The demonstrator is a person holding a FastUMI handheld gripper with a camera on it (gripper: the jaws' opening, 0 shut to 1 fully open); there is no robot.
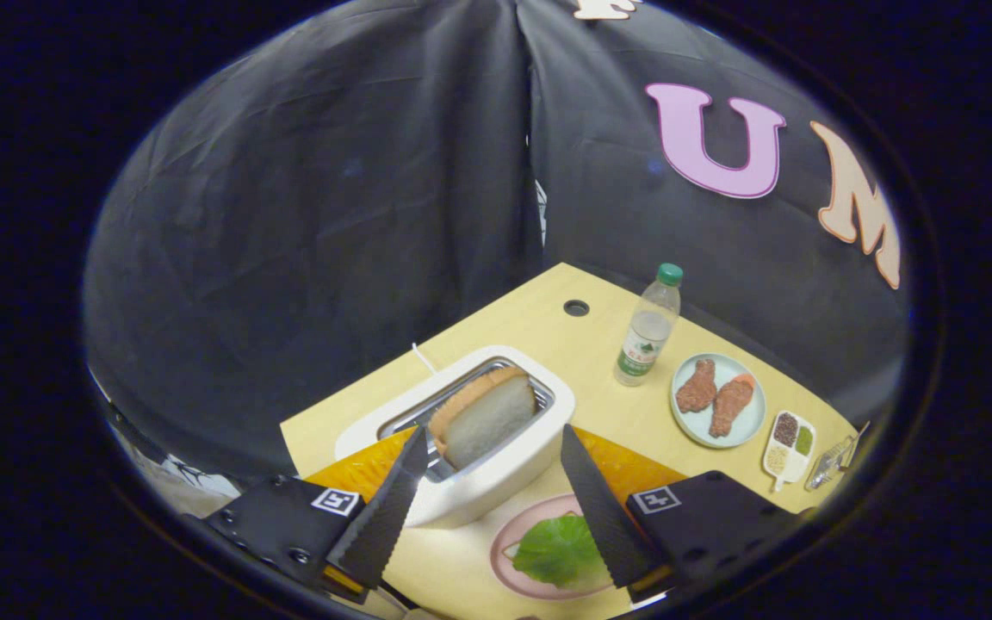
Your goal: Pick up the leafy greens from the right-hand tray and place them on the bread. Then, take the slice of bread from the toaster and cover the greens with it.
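Observation:
A white toaster [496, 469] stands on the wooden table [539, 323] with a slice of bread [486, 415] sticking up out of its slot. My gripper [493, 441] is open above the toaster, and the bread slice stands just ahead of the gap between the fingers without touching them. Below the fingers a pink plate [509, 551] carries the leafy greens [558, 551], which lie spread flat on it. Any bread under the greens is hidden. The right finger partly covers the plate.
A clear water bottle [649, 325] with a green cap stands beyond the toaster. To its right sit a pale blue plate [692, 424] with two pieces of fried chicken [714, 396] and a small white dish [789, 446] of seasonings. An orange mat [358, 469] lies under the toaster.

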